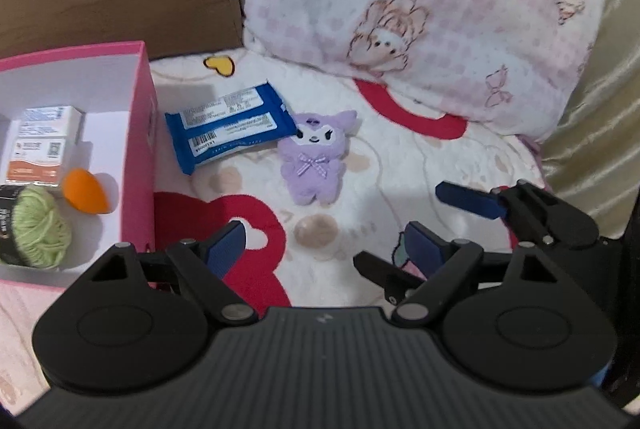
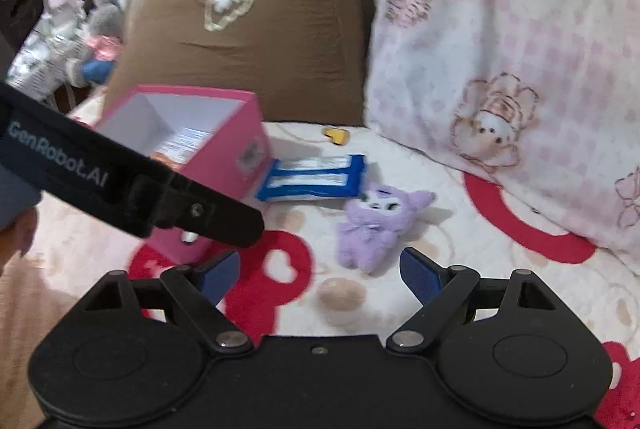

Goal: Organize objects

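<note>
Purple plush toy (image 1: 314,159) and blue packet (image 1: 228,125) lay on the bed beside the pink box (image 1: 142,133), which already held some items. Both hand-held grippers, left (image 1: 326,247) and right (image 2: 320,271), were wide open and empty.

My left camera is looking down along my fingers at the bedspread (image 1: 360,189), close in, with the pink box (image 1: 140,133) at its left edge. My right camera is facing the same way from further right, slightly further back. Both are sharing the box, blue packet (image 1: 228,127), purple plush (image 1: 312,165) and pillows (image 1: 420,9).
</note>
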`<state>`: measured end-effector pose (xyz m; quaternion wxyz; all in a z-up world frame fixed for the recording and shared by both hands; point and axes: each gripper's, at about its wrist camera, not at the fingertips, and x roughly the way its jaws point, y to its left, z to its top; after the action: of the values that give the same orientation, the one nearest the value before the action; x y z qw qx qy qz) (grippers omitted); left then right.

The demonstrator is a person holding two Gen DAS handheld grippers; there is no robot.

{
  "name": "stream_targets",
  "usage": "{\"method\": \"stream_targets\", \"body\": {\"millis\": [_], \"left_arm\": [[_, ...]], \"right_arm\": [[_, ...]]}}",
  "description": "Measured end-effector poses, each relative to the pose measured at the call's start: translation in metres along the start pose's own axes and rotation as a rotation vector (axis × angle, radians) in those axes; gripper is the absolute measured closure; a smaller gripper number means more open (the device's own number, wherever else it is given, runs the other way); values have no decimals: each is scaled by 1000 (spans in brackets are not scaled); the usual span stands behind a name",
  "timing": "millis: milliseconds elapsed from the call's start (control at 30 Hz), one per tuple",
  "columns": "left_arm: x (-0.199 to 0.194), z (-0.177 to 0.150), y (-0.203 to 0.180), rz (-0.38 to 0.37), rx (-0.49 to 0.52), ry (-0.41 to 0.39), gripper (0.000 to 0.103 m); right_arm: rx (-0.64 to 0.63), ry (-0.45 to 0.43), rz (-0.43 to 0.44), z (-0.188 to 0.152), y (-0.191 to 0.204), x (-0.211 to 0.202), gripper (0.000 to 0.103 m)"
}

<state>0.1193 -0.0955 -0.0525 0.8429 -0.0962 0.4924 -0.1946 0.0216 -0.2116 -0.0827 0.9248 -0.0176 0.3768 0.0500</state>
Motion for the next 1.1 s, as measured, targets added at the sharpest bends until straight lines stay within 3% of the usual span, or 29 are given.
{"method": "stream_targets", "body": {"millis": [167, 333, 400, 533, 667, 867, 1100], "left_arm": [[36, 15, -1, -12, 5, 25, 19], [64, 16, 5, -21, -16, 34, 25], [72, 15, 10, -27, -37, 25, 35], [81, 12, 14, -45, -43, -19, 37], [85, 4, 16, -75, -26, -73, 40], [101, 1, 21, -82, -16, -133, 40], [121, 1, 31, -66, -53, -155, 41]], "right_arm": [[54, 19, 1, 1, -12, 30, 13], [12, 41, -63, -4, -16, 53, 14], [23, 41, -43, -5, -19, 60, 14], [38, 47, -56, -10, -18, 77, 14], [30, -15, -88, -25, -11, 85, 14], [-129, -84, -162, -48, 6, 105, 15], [16, -54, -119, -41, -19, 128, 20]]}}
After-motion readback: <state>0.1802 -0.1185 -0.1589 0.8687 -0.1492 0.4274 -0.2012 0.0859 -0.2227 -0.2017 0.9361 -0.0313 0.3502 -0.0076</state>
